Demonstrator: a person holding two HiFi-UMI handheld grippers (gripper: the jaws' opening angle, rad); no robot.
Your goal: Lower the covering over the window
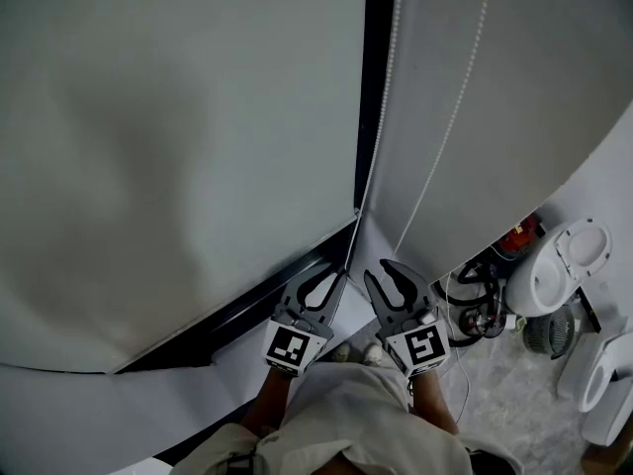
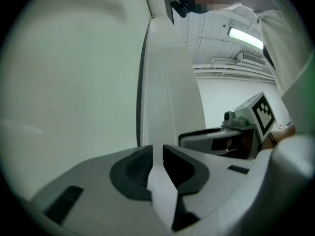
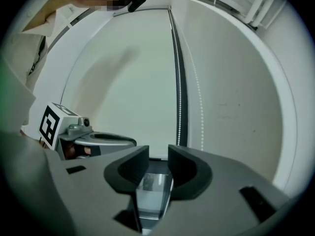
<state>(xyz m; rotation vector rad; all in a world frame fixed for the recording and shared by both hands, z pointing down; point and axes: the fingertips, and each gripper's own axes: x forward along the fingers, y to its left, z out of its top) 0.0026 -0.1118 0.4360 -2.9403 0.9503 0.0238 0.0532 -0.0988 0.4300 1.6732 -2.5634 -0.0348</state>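
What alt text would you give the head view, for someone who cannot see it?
The left gripper and right gripper, side by side, point at two pale window blinds, the left blind and the right blind, with a dark frame between. A bead chain hangs along the frame, down toward the left gripper's jaws. White appliances and cables lie at lower right.

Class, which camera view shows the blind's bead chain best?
Right gripper view: the bead chain hangs close, single beads distinct. Head view shows it as thin pale lines; left gripper view, only faint dotted lines.
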